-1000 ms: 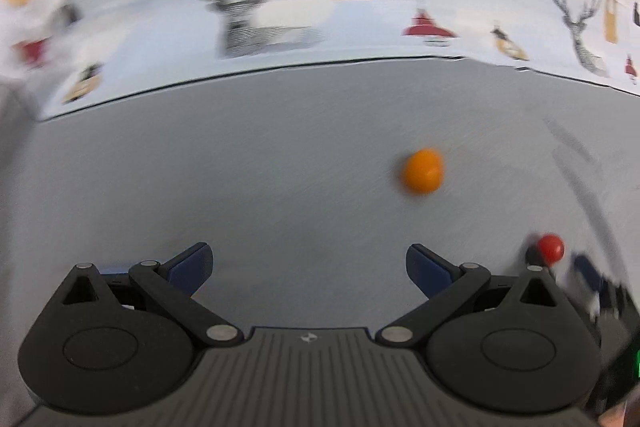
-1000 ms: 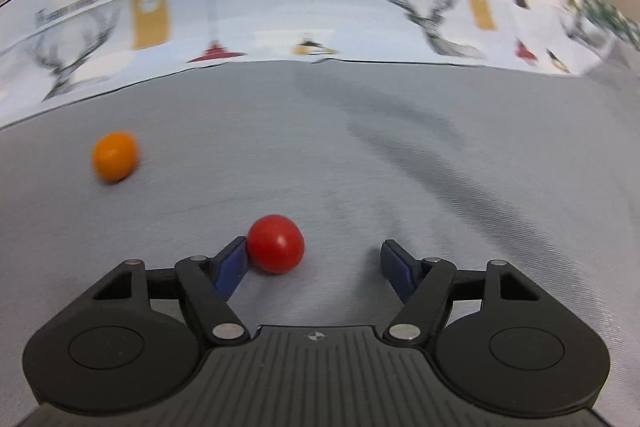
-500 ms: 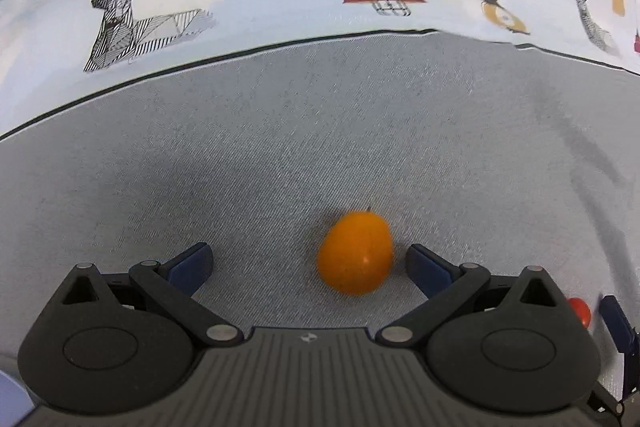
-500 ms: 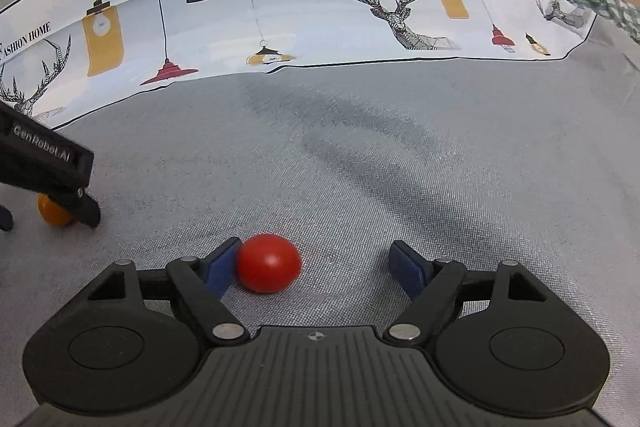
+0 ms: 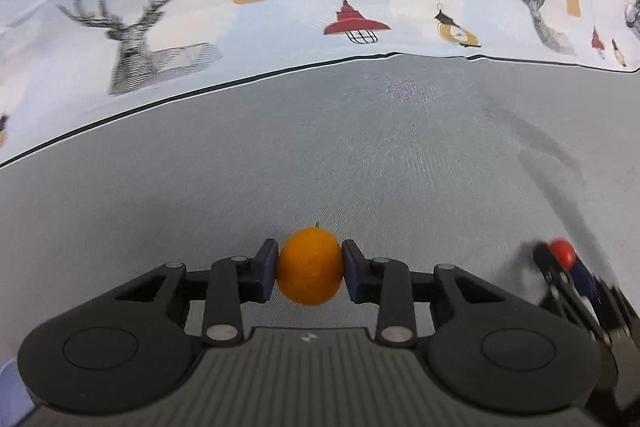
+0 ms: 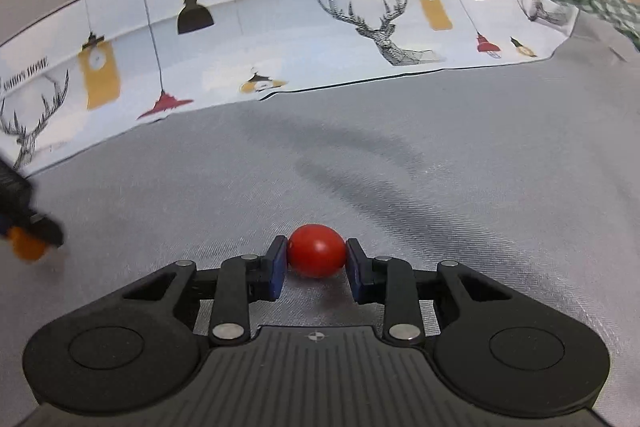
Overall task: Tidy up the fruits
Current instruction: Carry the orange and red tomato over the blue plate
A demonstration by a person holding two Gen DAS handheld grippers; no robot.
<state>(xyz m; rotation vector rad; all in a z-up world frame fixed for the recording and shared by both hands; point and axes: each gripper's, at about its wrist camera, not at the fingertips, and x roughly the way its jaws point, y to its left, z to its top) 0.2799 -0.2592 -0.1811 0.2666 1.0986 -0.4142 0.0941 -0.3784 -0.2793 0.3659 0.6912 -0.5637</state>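
The left gripper [image 5: 308,273] has just closed on the small oval orange fruit [image 5: 308,271]; the right gripper [image 6: 316,259] has just closed on the small round red fruit [image 6: 316,250]. Both fruits rest on the grey cloth-covered counter [image 6: 460,155]. The smooth, rounded fruits could squirt free or bruise under pressure.

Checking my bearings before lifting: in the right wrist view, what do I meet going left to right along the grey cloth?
Orange fruit held by the left gripper at the edge → red fruit clamped in the right gripper → green checked cloth, far right.
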